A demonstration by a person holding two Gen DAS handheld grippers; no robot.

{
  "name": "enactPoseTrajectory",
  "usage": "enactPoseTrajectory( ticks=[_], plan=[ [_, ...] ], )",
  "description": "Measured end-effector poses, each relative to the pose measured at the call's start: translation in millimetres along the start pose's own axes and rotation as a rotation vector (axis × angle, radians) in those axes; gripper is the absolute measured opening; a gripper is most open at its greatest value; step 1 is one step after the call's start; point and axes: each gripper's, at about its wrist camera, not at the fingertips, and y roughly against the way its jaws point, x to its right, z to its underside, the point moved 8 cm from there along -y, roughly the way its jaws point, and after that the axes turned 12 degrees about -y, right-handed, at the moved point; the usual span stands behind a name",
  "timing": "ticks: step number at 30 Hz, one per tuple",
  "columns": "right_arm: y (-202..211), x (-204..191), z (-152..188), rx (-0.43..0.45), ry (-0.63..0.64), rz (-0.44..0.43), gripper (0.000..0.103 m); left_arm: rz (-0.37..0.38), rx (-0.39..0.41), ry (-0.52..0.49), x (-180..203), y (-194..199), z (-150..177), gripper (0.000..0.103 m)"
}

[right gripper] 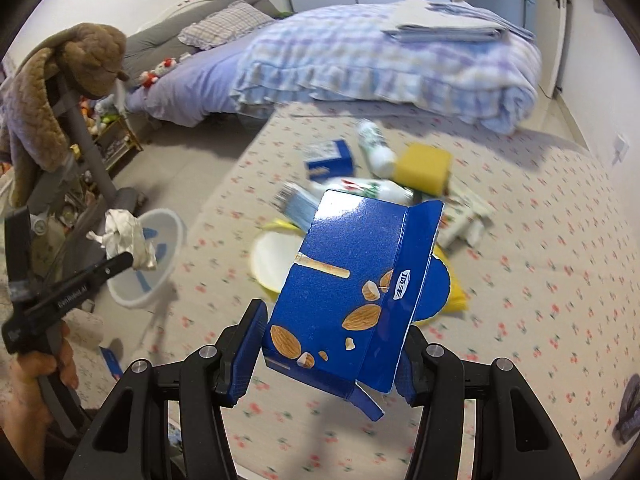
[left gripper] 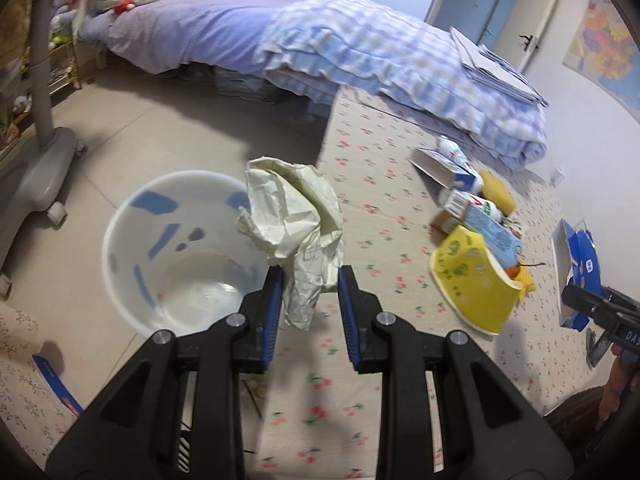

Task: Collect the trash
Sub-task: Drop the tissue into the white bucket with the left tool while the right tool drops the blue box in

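My left gripper (left gripper: pixel 310 280) is shut on a crumpled cream paper (left gripper: pixel 294 220) and holds it at the right rim of the white bin (left gripper: pixel 120 220). The bin stands on the grey floor beside the floral mat and looks empty. In the right wrist view the paper (right gripper: pixel 126 236) hangs over the bin (right gripper: pixel 168 220). My right gripper (right gripper: pixel 332 344) is shut on a blue almond snack box (right gripper: pixel 352 292), held above the mat. The box also shows at the right edge of the left wrist view (left gripper: pixel 576 272).
A trash pile lies on the floral mat (left gripper: pixel 380 184): a yellow paper bowl (left gripper: pixel 472 276), cartons (left gripper: pixel 480 216), a white bottle (right gripper: pixel 376 148), a yellow sponge (right gripper: pixel 424 166). The bed with a checked quilt (left gripper: pixel 360 48) is behind. A grey stand base (left gripper: pixel 44 172) sits left of the bin.
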Motion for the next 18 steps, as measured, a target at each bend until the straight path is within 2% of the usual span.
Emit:
enactPoseTrajectory(
  ticks=[13,15,16,17,18],
  plan=[
    [-31,-85,-3,-0.017,0.089,-0.099,0.057,-0.065,0.013,0.108,-65,5,7,0.031],
    [-38,-95,-3,-0.028,0.098,-0.113,0.057,-0.063,0.002,0.137,-73,4,8,0.035],
    [-40,-99,-3,-0.031,0.102,-0.119,0.057,-0.055,-0.013,0.16,-77,4,10,0.044],
    [-43,-103,-3,-0.034,0.106,-0.123,0.057,-0.052,-0.022,0.173,-79,3,11,0.058],
    [-46,-108,-3,-0.037,0.111,-0.128,0.057,-0.057,-0.039,0.192,-82,3,13,0.065]
  ],
)
